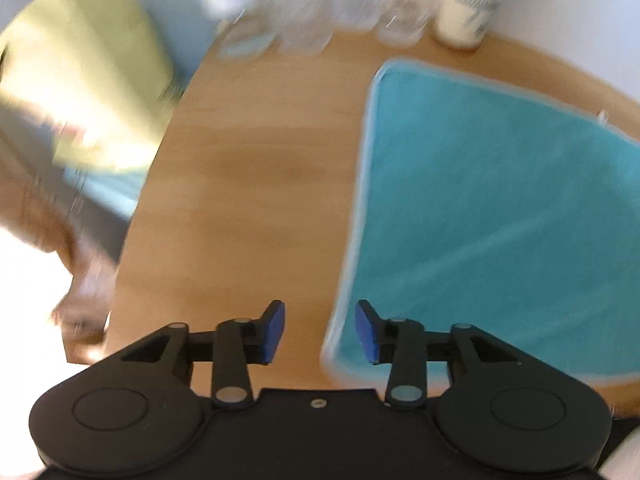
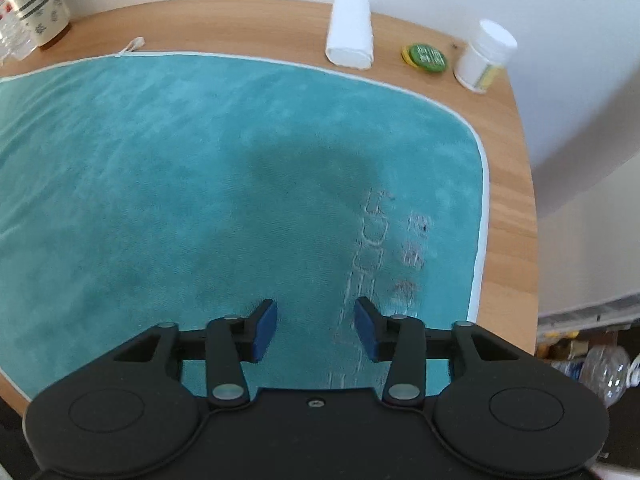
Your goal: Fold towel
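A teal towel (image 1: 500,216) with a pale hem lies flat on the wooden table (image 1: 248,184). In the left wrist view it fills the right half, and my left gripper (image 1: 320,330) hovers open over its near left corner, nothing between the blue pads. In the right wrist view the same towel (image 2: 200,168) spreads across most of the table (image 2: 508,216), with faint stitched lettering near its right edge. My right gripper (image 2: 316,326) hangs open above the towel's near right part, holding nothing. The left view is blurred.
Clear plastic bottles (image 1: 320,12) and a cream bottle (image 1: 468,4) stand at the far table edge. A white roll (image 2: 350,30), a green lid (image 2: 426,58) and a white pill bottle (image 2: 482,56) sit beyond the towel. A patterned tin (image 2: 36,4) stands far left.
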A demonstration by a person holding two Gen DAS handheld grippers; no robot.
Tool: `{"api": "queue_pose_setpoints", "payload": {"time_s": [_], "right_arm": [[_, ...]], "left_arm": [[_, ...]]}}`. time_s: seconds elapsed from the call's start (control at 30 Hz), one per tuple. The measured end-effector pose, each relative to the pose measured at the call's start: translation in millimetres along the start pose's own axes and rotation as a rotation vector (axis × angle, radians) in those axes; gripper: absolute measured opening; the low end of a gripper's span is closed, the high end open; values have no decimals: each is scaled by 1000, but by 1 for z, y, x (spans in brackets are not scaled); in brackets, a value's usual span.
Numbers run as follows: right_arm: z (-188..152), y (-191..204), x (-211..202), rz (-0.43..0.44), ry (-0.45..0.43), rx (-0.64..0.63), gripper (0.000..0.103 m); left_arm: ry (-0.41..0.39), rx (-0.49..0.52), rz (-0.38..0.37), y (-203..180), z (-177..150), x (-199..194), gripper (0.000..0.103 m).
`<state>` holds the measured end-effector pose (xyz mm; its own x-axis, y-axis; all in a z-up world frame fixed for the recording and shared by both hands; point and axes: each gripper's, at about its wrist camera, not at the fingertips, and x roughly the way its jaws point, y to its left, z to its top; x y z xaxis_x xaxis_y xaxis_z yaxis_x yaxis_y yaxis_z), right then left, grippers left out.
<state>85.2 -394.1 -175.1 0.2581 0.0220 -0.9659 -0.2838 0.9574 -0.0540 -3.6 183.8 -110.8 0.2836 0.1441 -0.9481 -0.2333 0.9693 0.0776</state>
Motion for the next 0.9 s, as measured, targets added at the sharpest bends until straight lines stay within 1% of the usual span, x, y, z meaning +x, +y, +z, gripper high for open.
{"api": "queue_pose_setpoints", "payload": {"time_s": [0.03, 0.07, 0.1, 0.17, 0.23, 0.27, 0.3, 0.37, 0.4, 0.47, 0.5, 0.53, 0.57, 0.6, 0.67, 0.7, 0.77, 0.87, 0.9], "right_arm": [[-1, -4, 2, -4, -2, 31, 67], [-2, -10, 3, 6, 1, 75, 68], [-2, -13, 3, 15, 8, 105, 68], [-3, -23, 3, 28, 30, 174, 68], [-3, -23, 2, -11, 35, 187, 68], [-3, -23, -1, -52, 31, 213, 68], [-3, -23, -4, -83, 24, 247, 68], [-5, -27, -16, -58, -3, 366, 68], [-5, -26, -18, -43, -5, 380, 68], [-7, -16, -23, -67, -5, 366, 68], [-9, -11, -25, -81, -5, 359, 68], [-12, -4, -27, -96, -9, 358, 68], [-13, -4, -27, -79, -14, 382, 68], [-13, -4, -26, -58, -17, 414, 68], [-16, -4, -23, 3, -6, 527, 68], [-14, -1, -23, 12, -5, 541, 68], [-9, 8, -23, 3, -3, 514, 68], [3, 26, -25, 3, 6, 455, 68], [7, 32, -26, 7, 10, 438, 68]], "left_arm": [[-16, 15, -9, -8, 12, 7, 40], [-36, 40, -20, -20, 31, 18, 40], [-54, 62, -30, -30, 46, 27, 40], [-94, 106, -46, -45, 66, 41, 40], [-141, 152, -61, -59, 87, 55, 40], [-154, 168, -71, -66, 96, 62, 40], [-152, 175, -85, -70, 105, 69, 40], [-152, 206, -113, -80, 118, 84, 40], [-152, 226, -127, -84, 125, 91, 40], [-131, 240, -127, -88, 131, 104, 40], [-125, 238, -124, -89, 131, 107, 46], [-134, 228, -124, -90, 130, 107, 48], [-140, 223, -126, -90, 132, 108, 48], [-138, 233, -127, -91, 133, 109, 50], [-142, 260, -119, -90, 134, 110, 55], [-147, 264, -123, -88, 134, 111, 58], [-157, 252, -125, -80, 133, 113, 59], [-197, 284, -38, -75, 133, 114, 59], [-204, 289, -23, -73, 134, 115, 59]]}}
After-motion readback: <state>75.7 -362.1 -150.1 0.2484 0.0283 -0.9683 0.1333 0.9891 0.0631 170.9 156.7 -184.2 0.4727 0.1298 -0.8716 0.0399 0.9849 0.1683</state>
